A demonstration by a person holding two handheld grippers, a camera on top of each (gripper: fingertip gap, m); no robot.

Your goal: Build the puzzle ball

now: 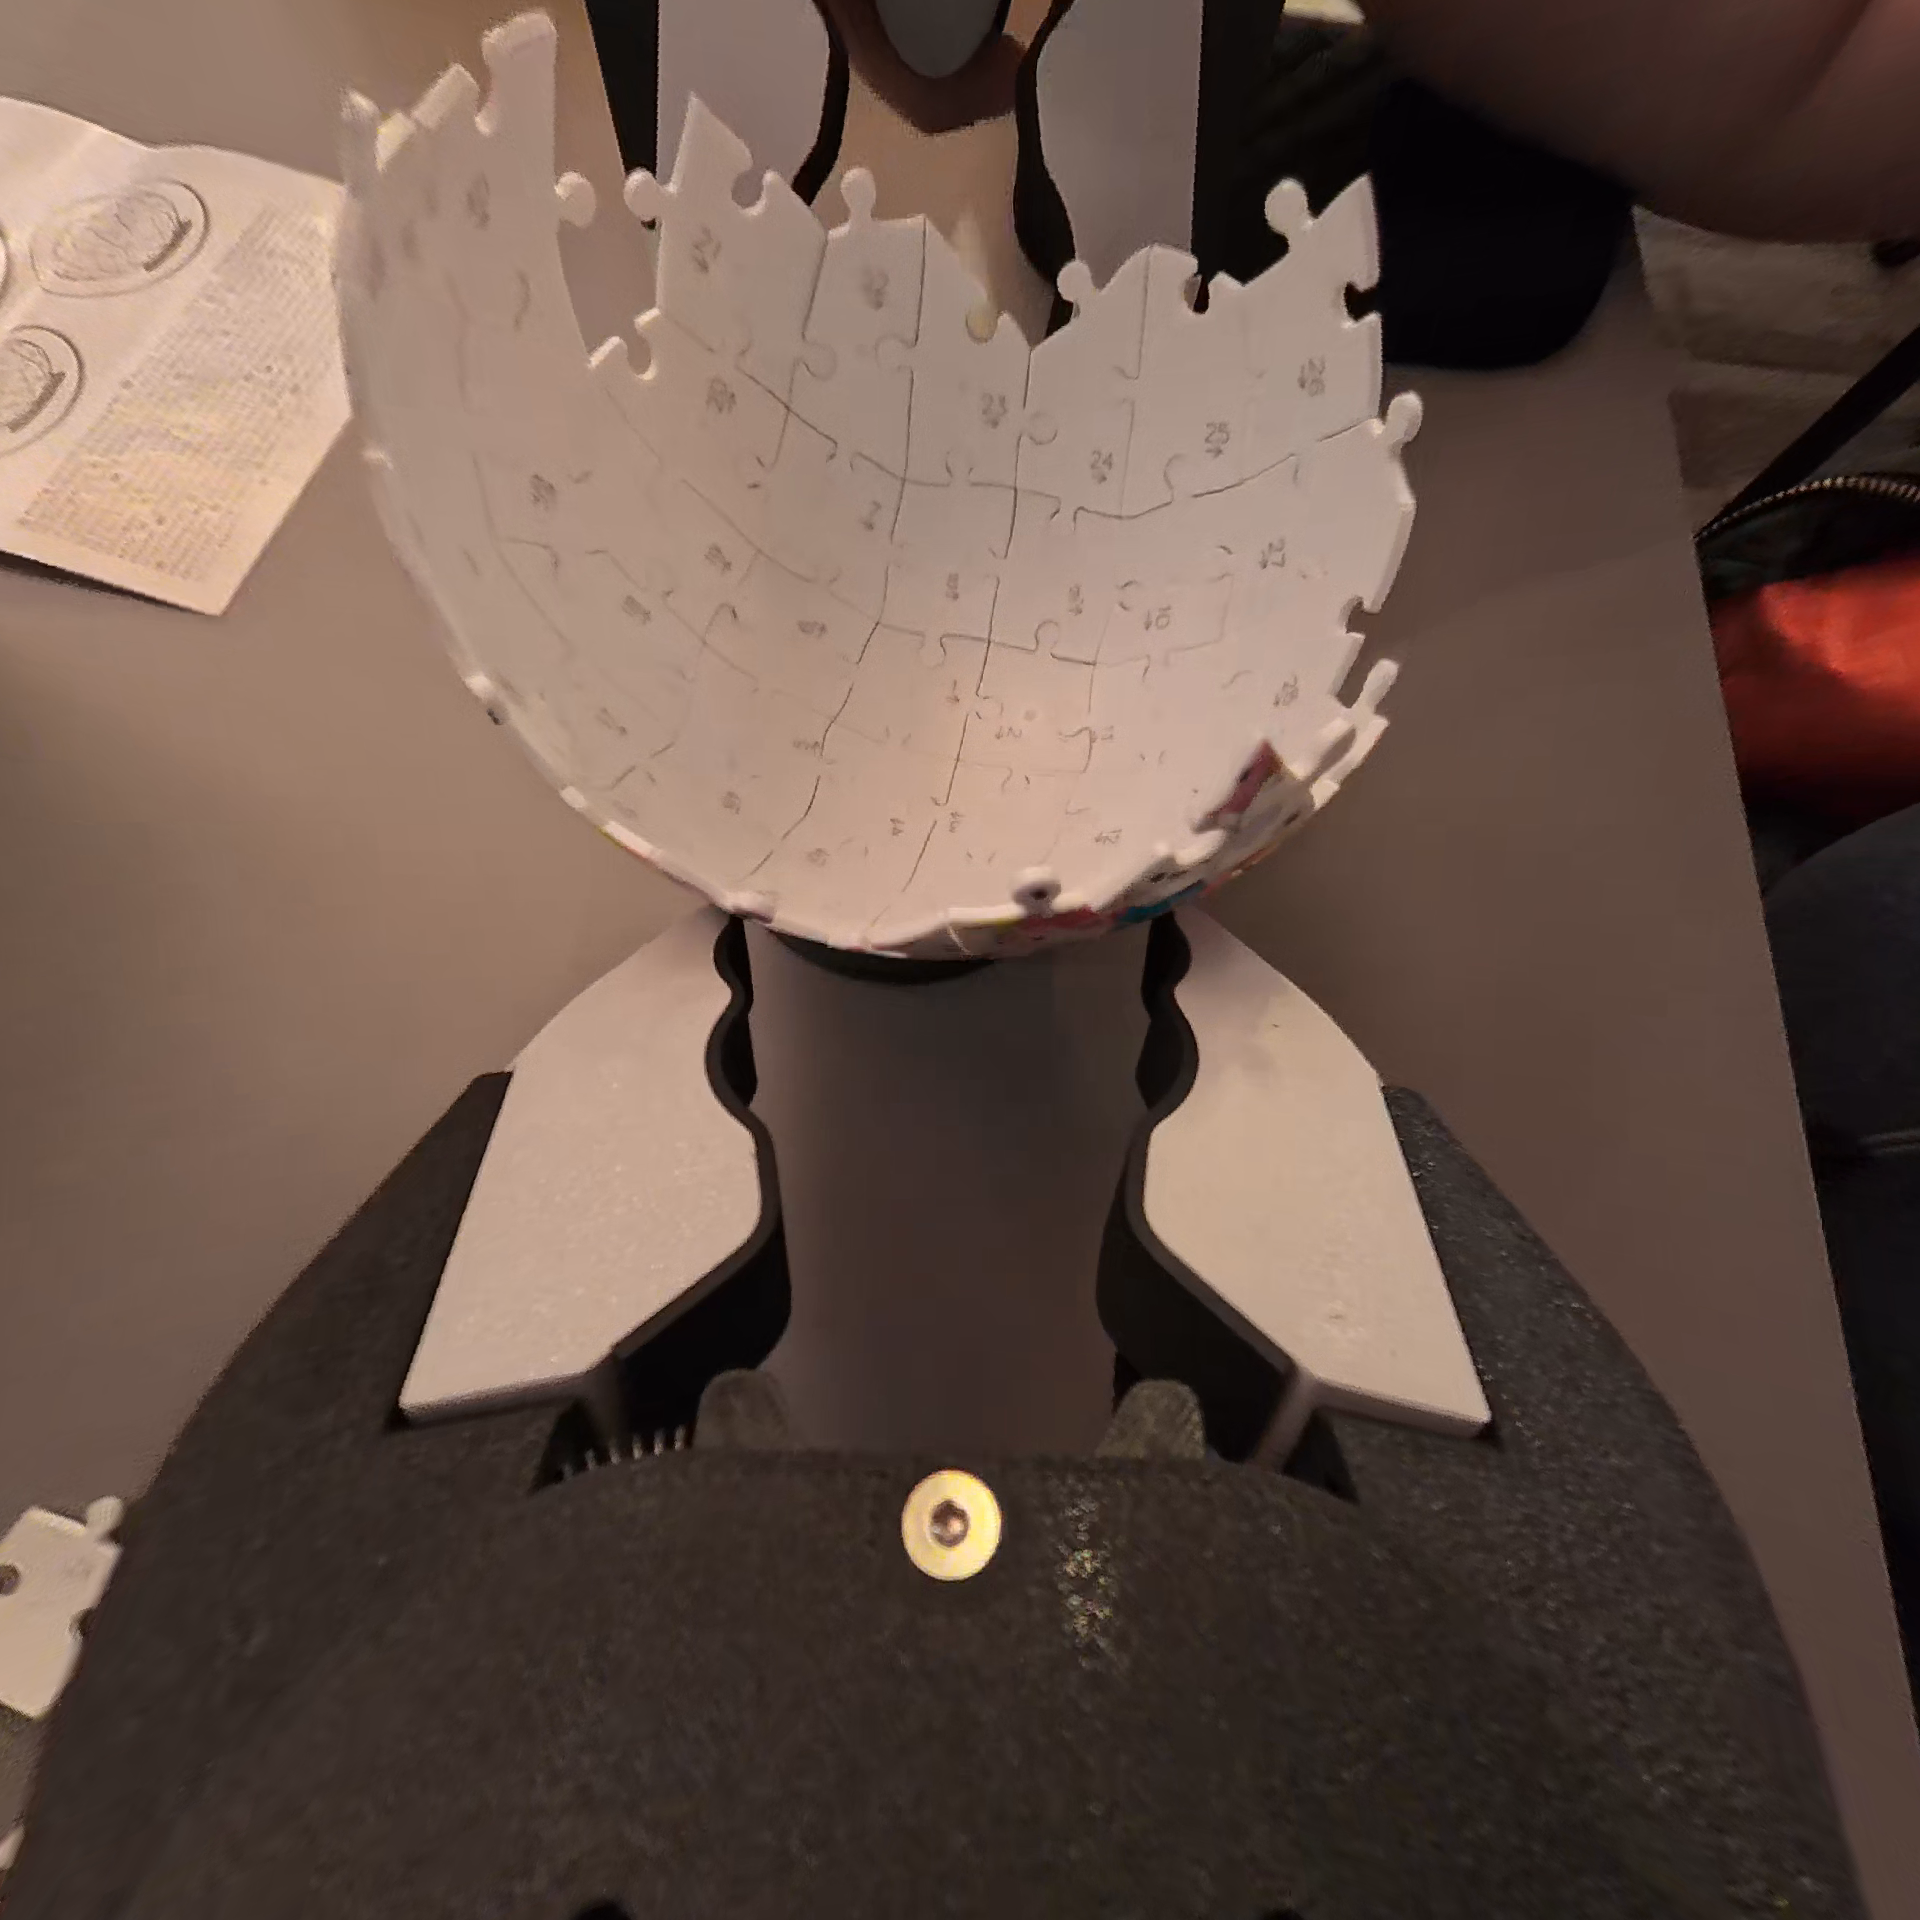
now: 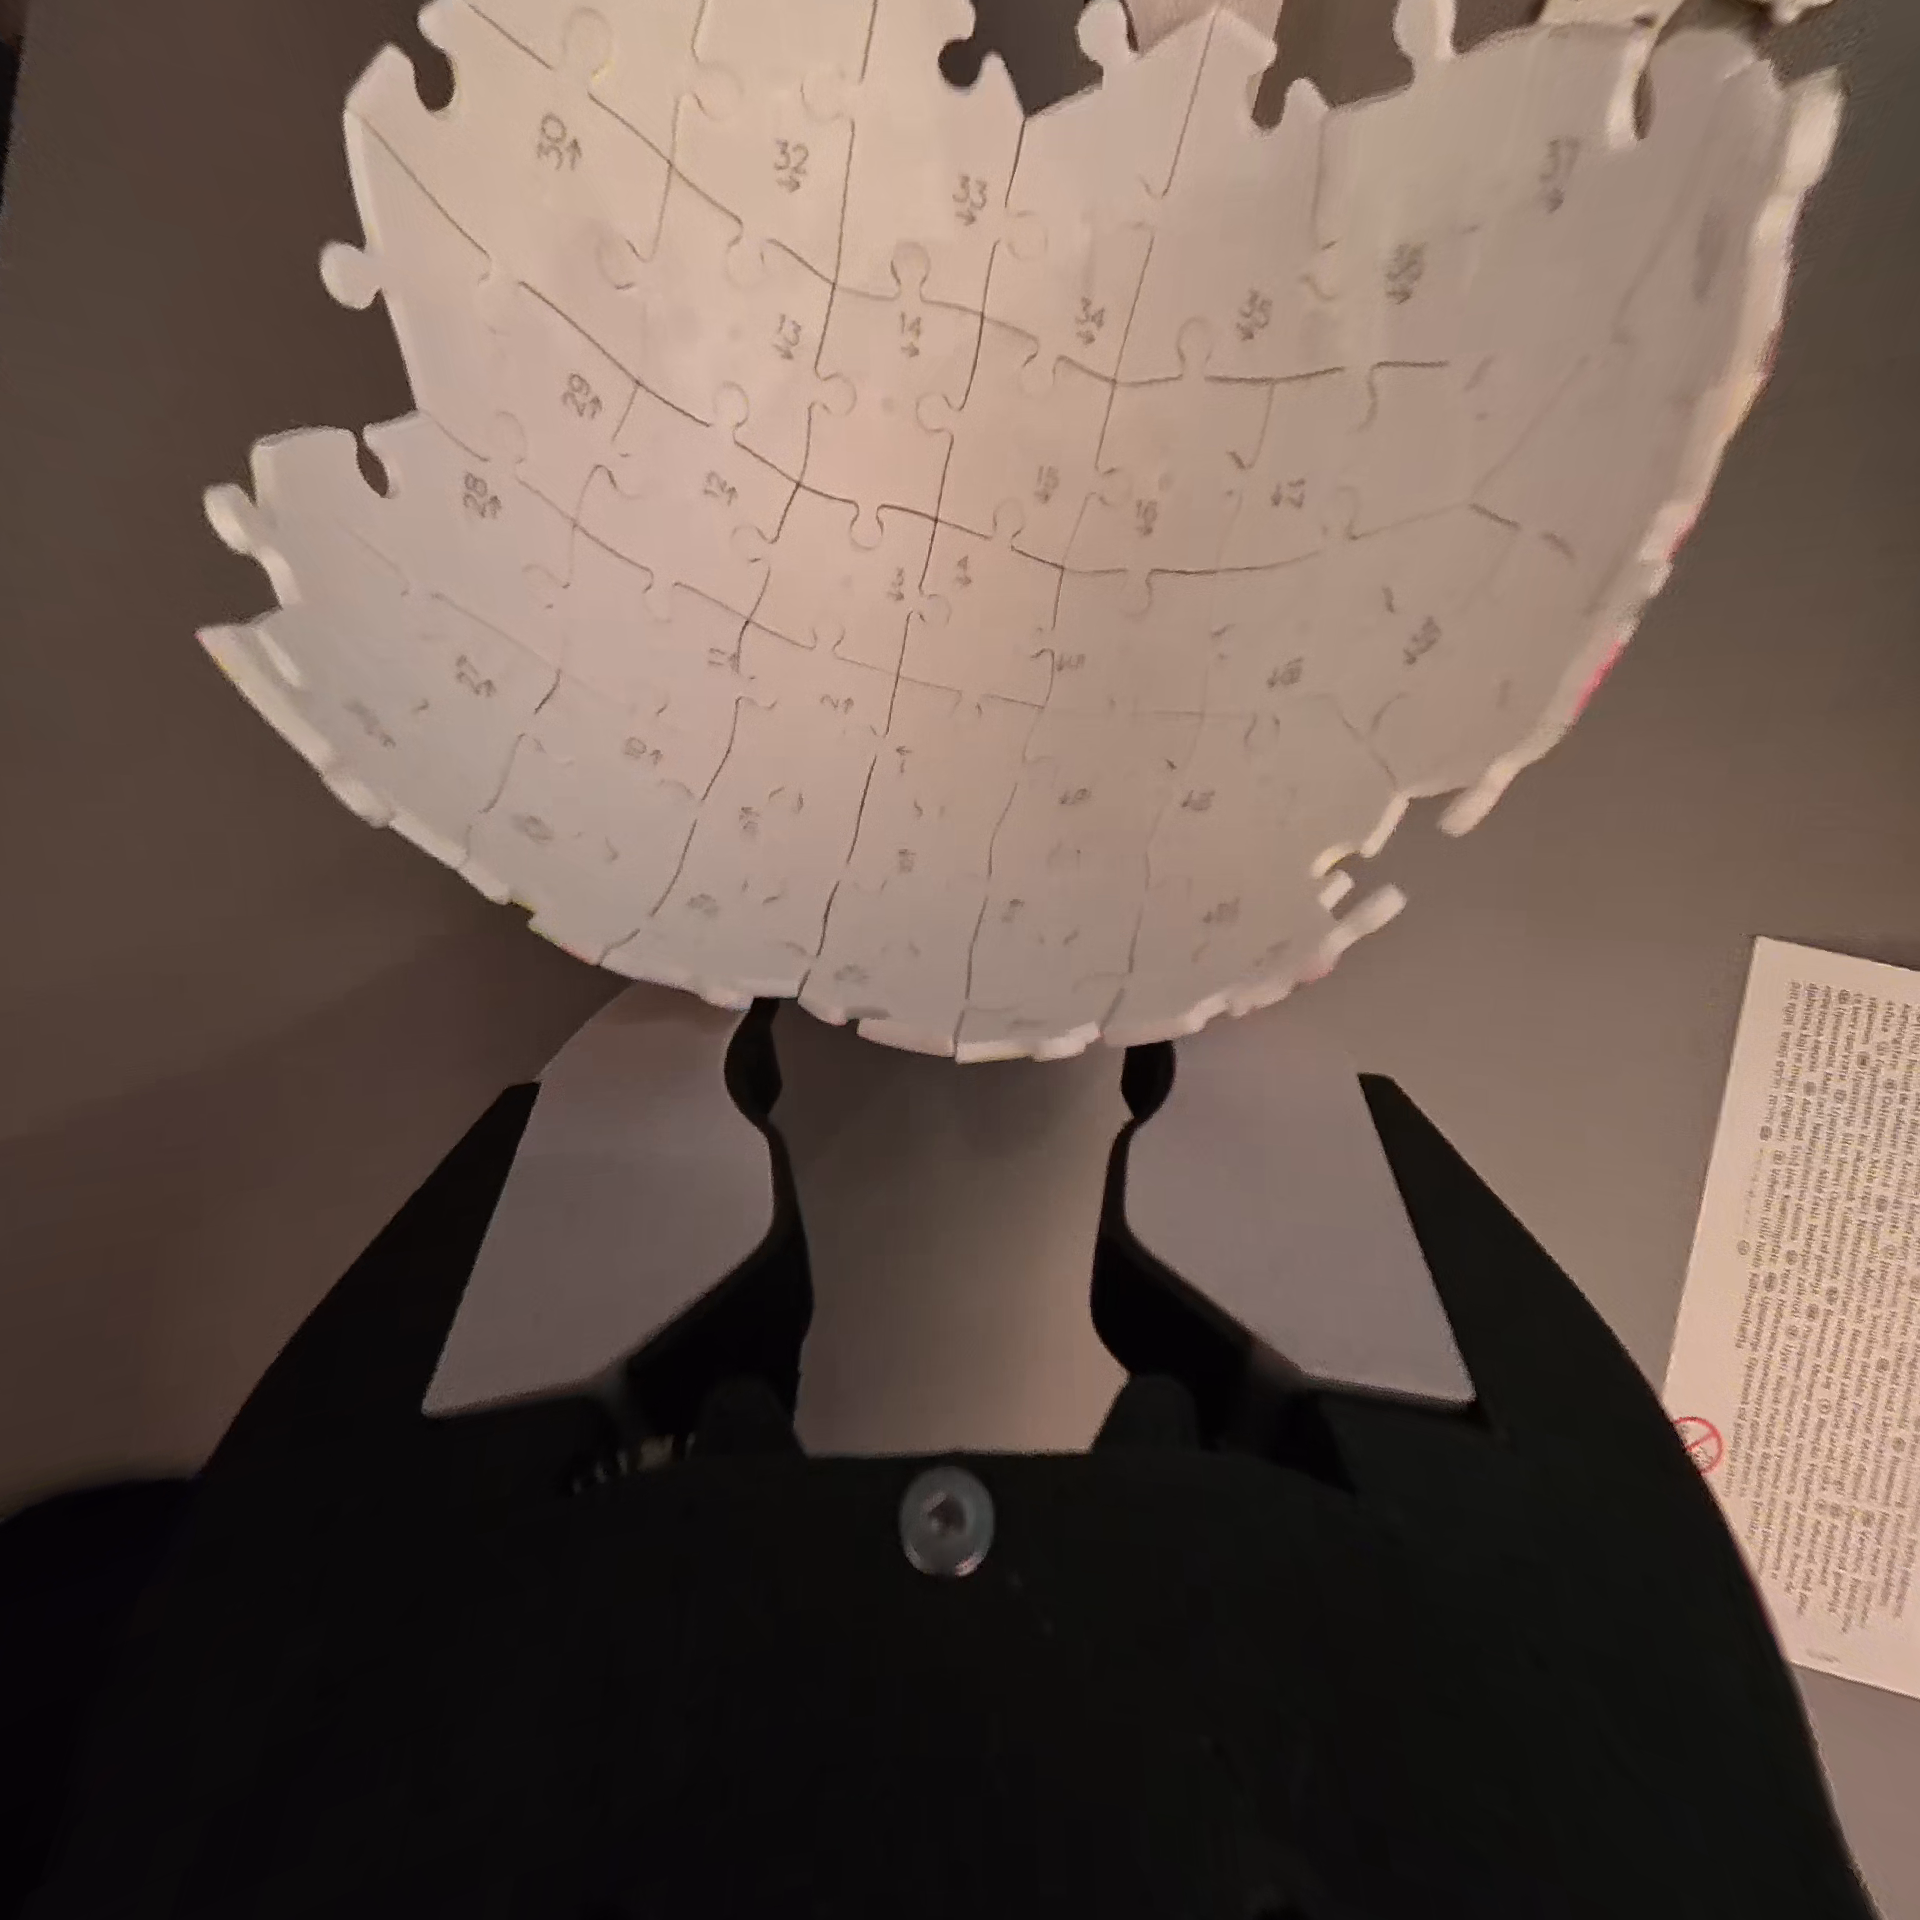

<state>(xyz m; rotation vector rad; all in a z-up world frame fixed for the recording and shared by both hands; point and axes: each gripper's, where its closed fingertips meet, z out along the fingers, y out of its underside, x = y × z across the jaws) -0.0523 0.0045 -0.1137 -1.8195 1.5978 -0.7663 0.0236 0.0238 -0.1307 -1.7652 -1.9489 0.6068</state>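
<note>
Between my two sets of fingers sits the half-built puzzle ball (image 1: 883,582), an open bowl with a ragged rim. Left fingers (image 1: 951,935) and right fingers (image 2: 940,1039) are spread fairly wide at its underside, on opposite sides; whether they actually touch it I can't tell. Loose piece (image 1: 47,1600) lies near my left gripper, on the worktop (image 1: 208,935). My guess at the next move: fetch it, match tabs at the rim.

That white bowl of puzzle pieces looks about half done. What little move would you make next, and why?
Probably steady the half-built puzzle ball with one gripper and send the left gripper for the loose white piece at the table's near left edge. The shell's rim is jagged with open notches, and both sets of jaws stand apart under it, apparently holding no piece.
</note>
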